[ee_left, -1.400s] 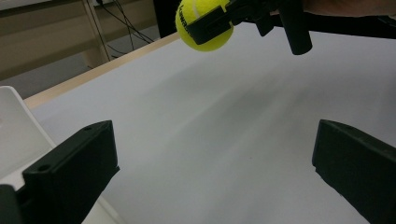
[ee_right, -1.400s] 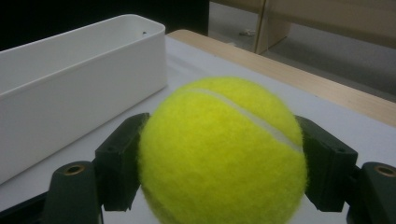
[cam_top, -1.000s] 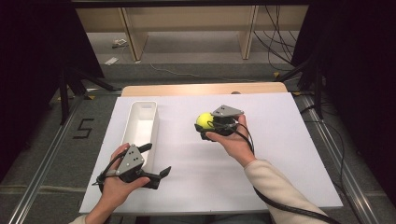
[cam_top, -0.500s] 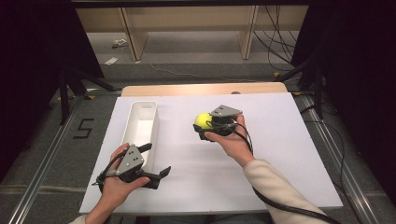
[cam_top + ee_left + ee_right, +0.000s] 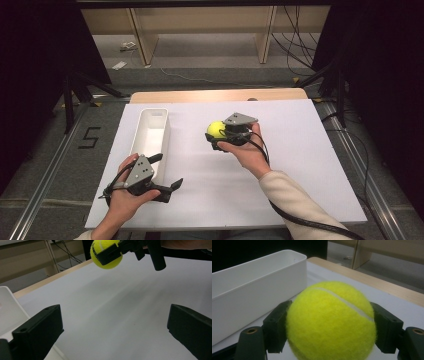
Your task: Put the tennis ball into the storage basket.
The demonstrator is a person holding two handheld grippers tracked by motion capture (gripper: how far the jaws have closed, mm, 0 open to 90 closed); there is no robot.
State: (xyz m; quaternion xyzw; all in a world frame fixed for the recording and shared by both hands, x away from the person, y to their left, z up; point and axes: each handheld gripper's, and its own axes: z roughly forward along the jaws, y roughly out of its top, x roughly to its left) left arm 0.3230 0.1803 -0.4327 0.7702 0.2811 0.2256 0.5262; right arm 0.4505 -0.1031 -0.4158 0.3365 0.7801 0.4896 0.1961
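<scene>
The right gripper [image 5: 216,134] is clenched on a yellow tennis ball [image 5: 216,130], one black jaw pressed against each side of it, as the right gripper view shows with the ball [image 5: 331,322] bulging between the two pads. The ball is held clear above the white board [image 5: 300,150], to the right of the white bin [image 5: 150,135] and well apart from it; in the left gripper view it [image 5: 106,253] hangs in the air with bare board below. The right hand [image 5: 245,150] wraps the gripper's body from beneath, its sleeve and black cable trailing toward the near edge. The bin is long and narrow, standing upright on the board's left part with its open top up. The left gripper [image 5: 167,172] sits at the bin's near end, just beside its near right corner, held by the left hand [image 5: 125,195]; its jaws stand wide apart with nothing between them, and it points toward the ball. In the left gripper view the bin's rim [image 5: 7,305] shows beside the left-hand jaw. Beyond the bin, a strip of wooden tabletop [image 5: 200,96] runs along the board's far edge.
</scene>
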